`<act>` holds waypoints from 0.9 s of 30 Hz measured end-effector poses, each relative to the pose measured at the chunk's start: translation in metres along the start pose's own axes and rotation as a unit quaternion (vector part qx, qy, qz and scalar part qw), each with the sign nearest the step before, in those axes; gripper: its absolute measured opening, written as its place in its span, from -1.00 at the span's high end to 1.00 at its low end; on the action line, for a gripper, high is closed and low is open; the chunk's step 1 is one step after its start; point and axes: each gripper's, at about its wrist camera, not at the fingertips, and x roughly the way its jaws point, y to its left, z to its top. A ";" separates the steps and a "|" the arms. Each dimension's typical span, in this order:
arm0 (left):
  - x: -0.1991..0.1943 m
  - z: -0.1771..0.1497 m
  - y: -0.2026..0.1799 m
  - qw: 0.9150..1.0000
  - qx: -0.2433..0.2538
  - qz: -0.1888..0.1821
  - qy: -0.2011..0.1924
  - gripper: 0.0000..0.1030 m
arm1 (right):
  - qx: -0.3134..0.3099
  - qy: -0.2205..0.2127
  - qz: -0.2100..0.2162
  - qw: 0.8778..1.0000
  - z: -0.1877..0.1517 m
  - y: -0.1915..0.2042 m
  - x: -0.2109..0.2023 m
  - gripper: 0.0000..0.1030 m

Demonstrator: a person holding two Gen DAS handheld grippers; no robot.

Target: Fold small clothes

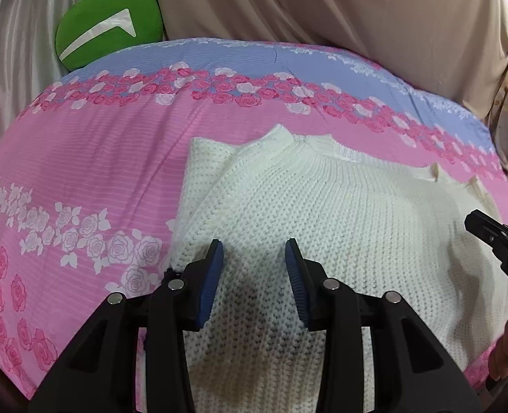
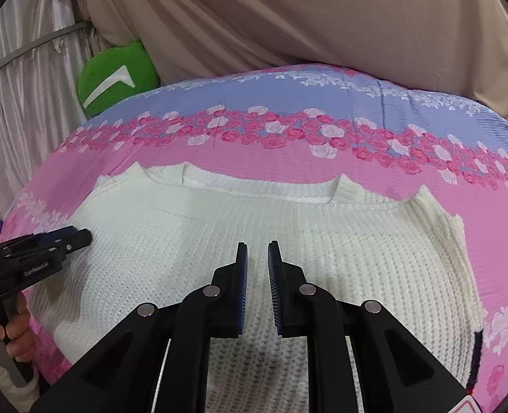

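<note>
A white knitted sweater (image 1: 323, 199) (image 2: 219, 220) lies flat on the pink floral bedcover (image 1: 99, 158) (image 2: 426, 186), neckline toward the far side. One sleeve looks folded in at its left edge in the left wrist view. My left gripper (image 1: 254, 244) hovers over the sweater's lower left part, open, with nothing between its blue pads (image 1: 212, 275). My right gripper (image 2: 257, 245) hangs over the sweater's middle with its pads a narrow gap apart and nothing between them. Each gripper shows in the other's view: the right (image 1: 477, 223), the left (image 2: 82, 237).
A green plush cushion (image 1: 106, 24) (image 2: 116, 75) rests at the bed's far left corner. Beige drapes (image 1: 357, 17) and a white satin curtain (image 2: 30, 103) hang behind the bed. A person's hand (image 2: 9, 330) holds the left gripper's handle.
</note>
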 end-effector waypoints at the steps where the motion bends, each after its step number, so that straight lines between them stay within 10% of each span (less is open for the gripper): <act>1: -0.006 0.003 0.007 1.000 -0.013 -0.017 -0.007 0.22 | 0.012 -0.009 -0.012 1.000 0.003 -0.013 -0.004 0.36; 7: -0.013 0.035 0.054 0.996 -0.077 -0.009 -0.041 -0.60 | 0.124 -0.029 -0.109 0.986 0.005 -0.122 -0.024 -0.28; 12: 0.050 0.044 0.074 0.982 -0.140 -0.110 0.060 -0.65 | 0.172 0.031 -0.069 0.982 0.001 -0.166 0.004 -0.35; 16: 0.057 0.046 0.060 0.984 -0.130 -0.110 0.050 -0.75 | 0.173 0.061 -0.054 0.982 -0.001 -0.163 0.029 -0.39; 19: 0.061 0.049 0.050 0.986 -0.114 -0.108 0.050 0.35 | 0.171 0.050 -0.023 0.984 0.007 -0.159 0.031 0.47; 27: -0.003 0.087 0.021 0.989 -0.067 -0.110 -0.066 0.54 | 0.117 -0.105 -0.038 0.987 0.061 -0.138 -0.027 0.60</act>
